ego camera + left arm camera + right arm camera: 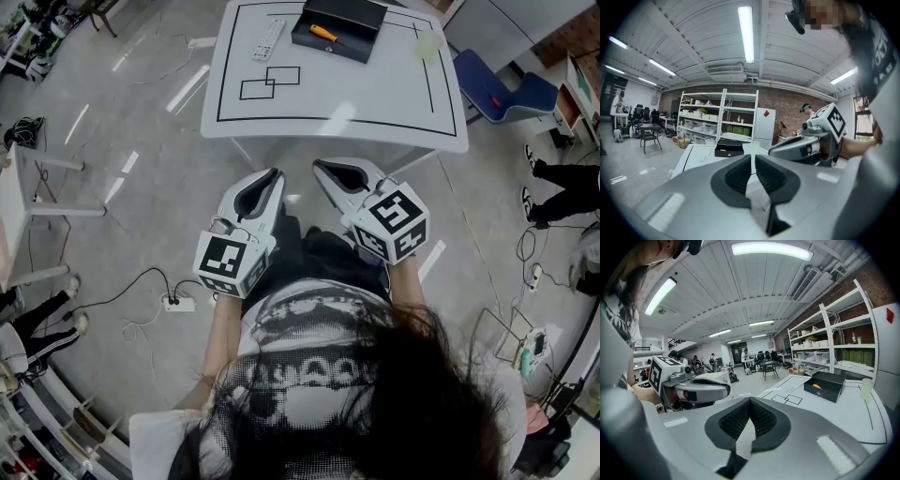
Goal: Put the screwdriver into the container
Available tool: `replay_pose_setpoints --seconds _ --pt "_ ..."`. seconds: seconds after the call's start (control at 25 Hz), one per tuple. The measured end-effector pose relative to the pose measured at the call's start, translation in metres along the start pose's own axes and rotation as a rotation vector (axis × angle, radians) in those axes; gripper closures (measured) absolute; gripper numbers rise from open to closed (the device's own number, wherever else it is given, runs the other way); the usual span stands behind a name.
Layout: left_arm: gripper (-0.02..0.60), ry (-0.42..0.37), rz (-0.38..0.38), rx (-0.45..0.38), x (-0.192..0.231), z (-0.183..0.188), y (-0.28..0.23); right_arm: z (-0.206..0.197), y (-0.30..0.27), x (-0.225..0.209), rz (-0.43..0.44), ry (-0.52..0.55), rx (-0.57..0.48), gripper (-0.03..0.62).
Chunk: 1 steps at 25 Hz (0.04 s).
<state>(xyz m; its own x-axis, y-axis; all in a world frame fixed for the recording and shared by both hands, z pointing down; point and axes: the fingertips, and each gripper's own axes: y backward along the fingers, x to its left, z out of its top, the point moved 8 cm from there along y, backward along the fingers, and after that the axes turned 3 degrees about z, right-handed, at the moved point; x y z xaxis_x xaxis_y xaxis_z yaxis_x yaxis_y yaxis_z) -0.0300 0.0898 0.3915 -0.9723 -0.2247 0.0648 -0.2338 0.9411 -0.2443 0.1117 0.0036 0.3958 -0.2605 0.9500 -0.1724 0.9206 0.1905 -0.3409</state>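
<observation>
- Both grippers are up close to the person's body, short of the near edge of the bench point(356, 94), with only floor under them.
- The left gripper point(275, 173) is as good as pressed together. Its own view shows just a hairline slit at the tips, and there's nothing in it.
- The right gripper point(317, 165) is fully pressed together, pads meeting at the tip, and it's not pinching anything either.
- They sit side by side, near each other but not touching, with the tips angled in toward one another. Each one shows up in the other's camera: the right gripper point(771, 150) off to the right of the left one's jaws, and the left gripper point(727, 391) off to the left of the right one's jaws.
- The screwdriver point(324, 34) with the orange handle is lying inside the black container point(328, 49). That's well ahead of both grippers, at the far side of the bench, and well apart from either one.
- From the right gripper's view the container point(825, 391) is ahead and to the right of the jaws, and you can see an orange bit of the screwdriver point(816, 386) in it.
- A white remote point(268, 40) lies just left of the container, also far ahead of the grippers.
- A pale see-through cup point(428, 45) stands to the container's right.
- Two overlapping black outlined squares point(270, 82) are marked on the bench between the grippers and the remote.
- A power strip point(180, 303) lies on the floor off to the left gripper's left.
</observation>
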Motion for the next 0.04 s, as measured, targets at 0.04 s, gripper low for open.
replay_pose_setpoints --seconds 0.04 --pt "0.581 0.000 0.000 0.000 0.0002 -0.0003 0.0002 0.0001 -0.0002 0.0000 0.001 0.001 0.000 0.594"
